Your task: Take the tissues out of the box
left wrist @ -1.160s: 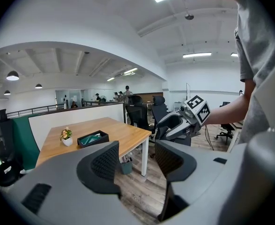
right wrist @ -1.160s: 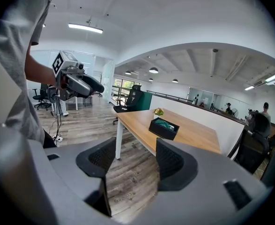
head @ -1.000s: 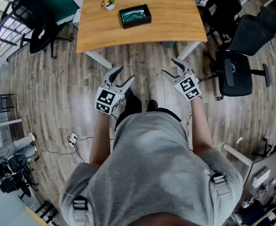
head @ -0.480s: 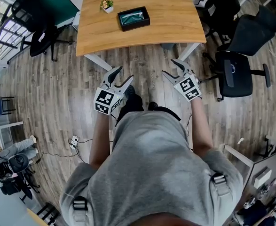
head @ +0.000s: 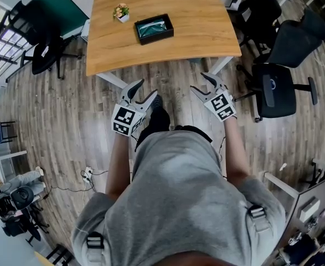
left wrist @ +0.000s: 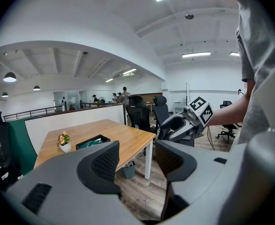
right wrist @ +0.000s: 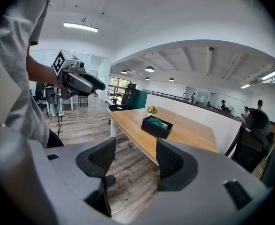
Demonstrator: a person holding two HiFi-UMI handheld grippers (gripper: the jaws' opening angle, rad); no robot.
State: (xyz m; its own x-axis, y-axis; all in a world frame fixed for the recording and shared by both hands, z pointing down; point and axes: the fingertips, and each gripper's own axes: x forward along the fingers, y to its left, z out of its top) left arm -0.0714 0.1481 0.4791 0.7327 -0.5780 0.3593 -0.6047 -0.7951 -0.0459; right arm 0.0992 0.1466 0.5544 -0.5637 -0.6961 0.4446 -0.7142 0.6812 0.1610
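**Both tongs open and empty, box on far table**

Person stands on the wood floor (head: 168, 76), near side of a wooden table (head: 201, 15), a gripper in each hand, both held over the floor short of the table's near edge.

Left gripper (head: 147, 88): jaws apart, nothing between them. Its own view shows only floor and the table leg through the gap. Marker cube faces up in the head view.

Right gripper (head: 198, 82): jaws apart, nothing between them. Its own view shows floor and the table's near corner through the gap.

The two grippers are side by side, well apart from each other, tips pointing toward the table.

Black box (head: 154, 29): rests on the table top, left of centre, lid off, top open. Well apart from both grippers. Tissues (head: 153, 26) lie inside it, showing as a teal bundle; finer detail too small to read.

Small potted plant (head: 120, 12): on the table, just left of the box, slightly farther, not touching it.

Surroundings: black office chair (head: 276, 87) on the floor to the right of the table; another black chair (head: 43, 49) to the left.
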